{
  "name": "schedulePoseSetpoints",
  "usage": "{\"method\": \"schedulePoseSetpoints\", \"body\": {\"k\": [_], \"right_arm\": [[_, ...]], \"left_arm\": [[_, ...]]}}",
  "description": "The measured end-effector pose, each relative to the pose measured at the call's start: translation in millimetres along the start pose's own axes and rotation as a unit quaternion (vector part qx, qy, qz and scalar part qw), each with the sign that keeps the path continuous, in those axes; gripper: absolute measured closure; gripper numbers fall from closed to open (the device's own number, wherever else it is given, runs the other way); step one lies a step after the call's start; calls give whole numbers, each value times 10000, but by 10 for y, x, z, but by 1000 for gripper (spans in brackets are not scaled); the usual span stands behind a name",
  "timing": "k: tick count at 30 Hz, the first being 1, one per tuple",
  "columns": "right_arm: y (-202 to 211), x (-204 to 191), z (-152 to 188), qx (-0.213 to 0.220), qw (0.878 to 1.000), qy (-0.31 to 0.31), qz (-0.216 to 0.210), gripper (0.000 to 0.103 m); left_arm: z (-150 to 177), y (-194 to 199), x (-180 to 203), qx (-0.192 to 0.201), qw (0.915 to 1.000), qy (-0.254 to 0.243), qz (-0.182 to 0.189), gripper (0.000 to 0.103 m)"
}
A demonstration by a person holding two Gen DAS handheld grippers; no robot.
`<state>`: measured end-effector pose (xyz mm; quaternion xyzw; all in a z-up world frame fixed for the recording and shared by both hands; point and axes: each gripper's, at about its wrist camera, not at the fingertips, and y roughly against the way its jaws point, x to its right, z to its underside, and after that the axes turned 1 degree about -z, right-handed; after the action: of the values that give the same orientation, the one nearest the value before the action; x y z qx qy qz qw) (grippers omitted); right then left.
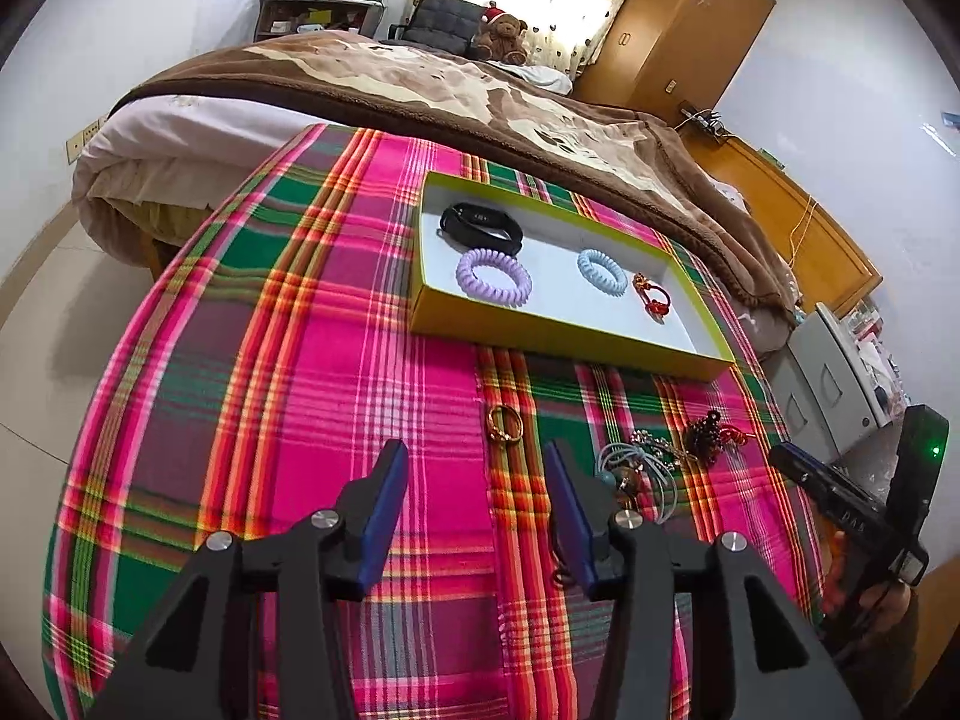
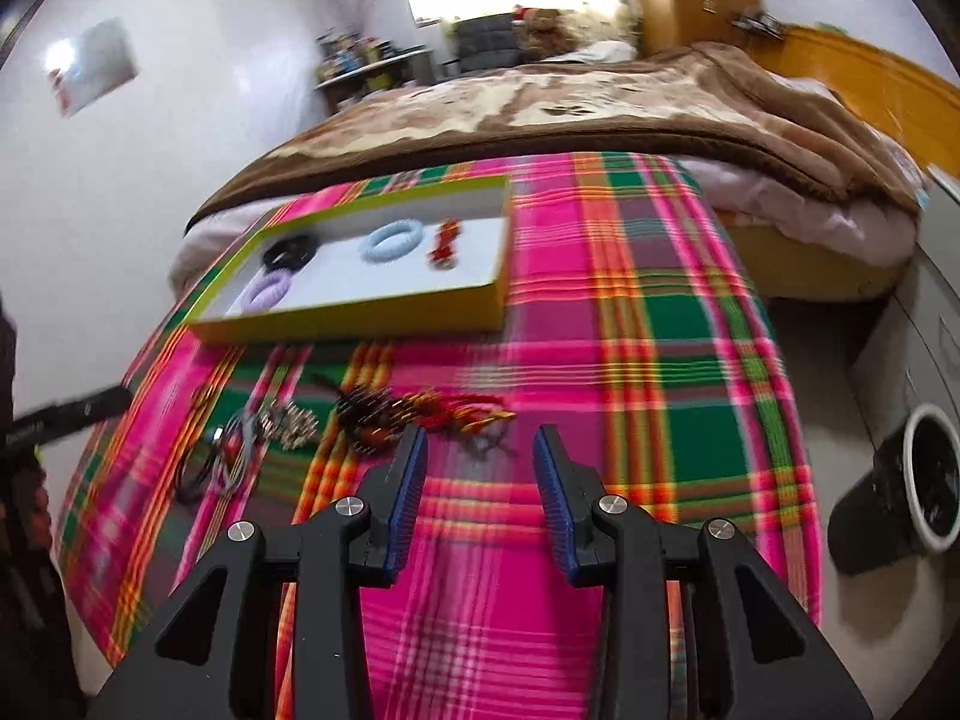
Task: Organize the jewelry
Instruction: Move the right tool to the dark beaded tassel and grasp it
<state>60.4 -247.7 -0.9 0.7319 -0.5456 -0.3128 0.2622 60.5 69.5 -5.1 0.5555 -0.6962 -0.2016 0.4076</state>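
A yellow-green tray (image 1: 558, 333) (image 2: 360, 318) lies on the plaid cloth. Inside it are a black band (image 1: 480, 227), a purple coil tie (image 1: 493, 277), a blue coil tie (image 1: 606, 272) (image 2: 390, 243) and a red tie (image 1: 651, 297) (image 2: 444, 249). On the cloth in front lie a gold ring (image 1: 504, 425), grey-blue hair ties (image 1: 645, 471) and a dark beaded piece with red cord (image 1: 714, 429) (image 2: 384, 414). My left gripper (image 1: 477, 453) is open over bare cloth, just below the ring. My right gripper (image 2: 480, 438) is open with nothing between its blue pads, right of the beaded pile.
The plaid cloth (image 1: 288, 360) covers a table with a bed (image 1: 420, 84) behind it. A white-rimmed black bin (image 2: 906, 474) stands on the floor to the right. The other gripper (image 1: 858, 504) shows at the right edge of the left wrist view.
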Motion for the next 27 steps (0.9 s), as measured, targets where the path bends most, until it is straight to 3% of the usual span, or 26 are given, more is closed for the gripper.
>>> {"method": "schedulePoseSetpoints", "body": {"k": [8, 15, 20, 27], "right_arm": [[-289, -403, -103, -91, 9980, 574, -239, 65], [-493, -469, -153, -343, 9965, 736, -176, 65], [-578, -574, -130, -453, 9929, 1094, 143, 65], [-560, -528, -116, -403, 9947, 934, 136, 65]], "left_arm": [[30, -27, -39, -72, 9999, 77, -65, 54], [44, -72, -63, -146, 9998, 79, -82, 52], [49, -110, -63, -210, 9997, 74, -77, 52], [52, -126, -73, -226, 9997, 79, -103, 52]]}}
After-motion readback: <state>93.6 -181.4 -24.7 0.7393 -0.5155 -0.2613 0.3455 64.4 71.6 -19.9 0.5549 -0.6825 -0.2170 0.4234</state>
